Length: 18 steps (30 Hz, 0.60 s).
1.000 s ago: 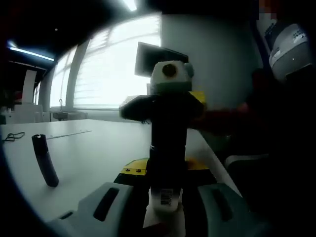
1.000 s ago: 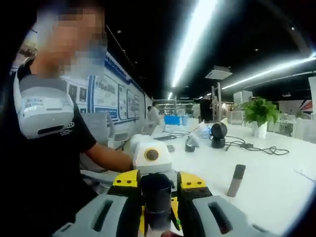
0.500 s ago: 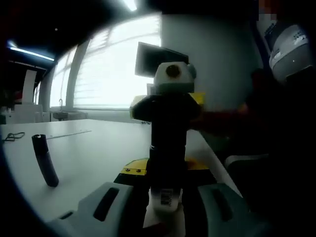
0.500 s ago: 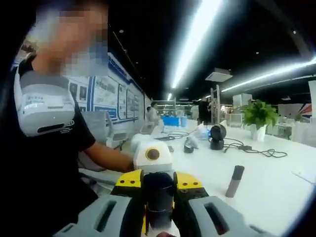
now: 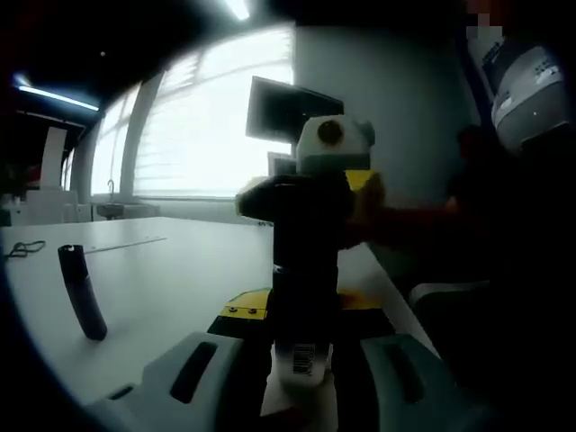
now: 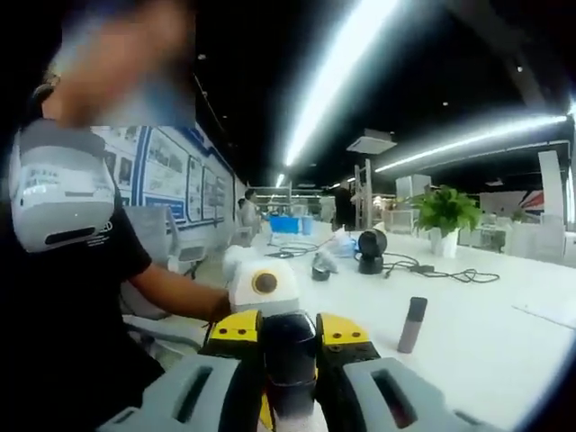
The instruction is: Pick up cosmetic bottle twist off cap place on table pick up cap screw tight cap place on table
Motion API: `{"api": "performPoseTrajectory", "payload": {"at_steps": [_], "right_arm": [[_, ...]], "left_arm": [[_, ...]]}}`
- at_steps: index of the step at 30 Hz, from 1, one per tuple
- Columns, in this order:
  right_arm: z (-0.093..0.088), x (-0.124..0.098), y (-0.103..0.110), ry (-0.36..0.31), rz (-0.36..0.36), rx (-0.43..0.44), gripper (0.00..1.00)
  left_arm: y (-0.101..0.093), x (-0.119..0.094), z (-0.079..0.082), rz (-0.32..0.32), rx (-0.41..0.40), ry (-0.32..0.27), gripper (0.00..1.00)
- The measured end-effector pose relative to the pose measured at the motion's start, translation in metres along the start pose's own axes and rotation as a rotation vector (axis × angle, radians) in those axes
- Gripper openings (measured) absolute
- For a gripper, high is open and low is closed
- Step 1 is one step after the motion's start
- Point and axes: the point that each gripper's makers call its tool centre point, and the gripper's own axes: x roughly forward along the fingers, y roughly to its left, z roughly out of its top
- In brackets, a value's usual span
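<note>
The right tool (image 5: 346,193) has swung rightward at the bottle's top in the left gripper view, now centre-right of frame. The left tool (image 5: 301,373) clamps the cosmetic bottle (image 5: 304,288) upright at lower centre, above the desk (image 5: 171,279). In the right gripper view, the right tool (image 6: 290,382) pinches the dark cap (image 6: 289,346) at bottom centre. A slim dark tube (image 5: 81,292) stands lower left.
</note>
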Motion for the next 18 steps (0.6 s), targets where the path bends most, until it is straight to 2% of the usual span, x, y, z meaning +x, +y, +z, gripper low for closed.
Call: {"api": "performPoseTrajectory", "payload": {"at_steps": [13, 18], "right_arm": [[-0.0017, -0.0009, -0.0005, 0.004, -0.017, 0.011, 0.16], [-0.0023, -0.0017, -0.0010, -0.007, -0.050, 0.019, 0.16]], "left_arm": [[-0.0021, 0.0006, 0.0001, -0.001, -0.004, 0.001, 0.15], [-0.0018, 0.0004, 0.0000, -0.001, -0.003, 0.001, 0.15]]}}
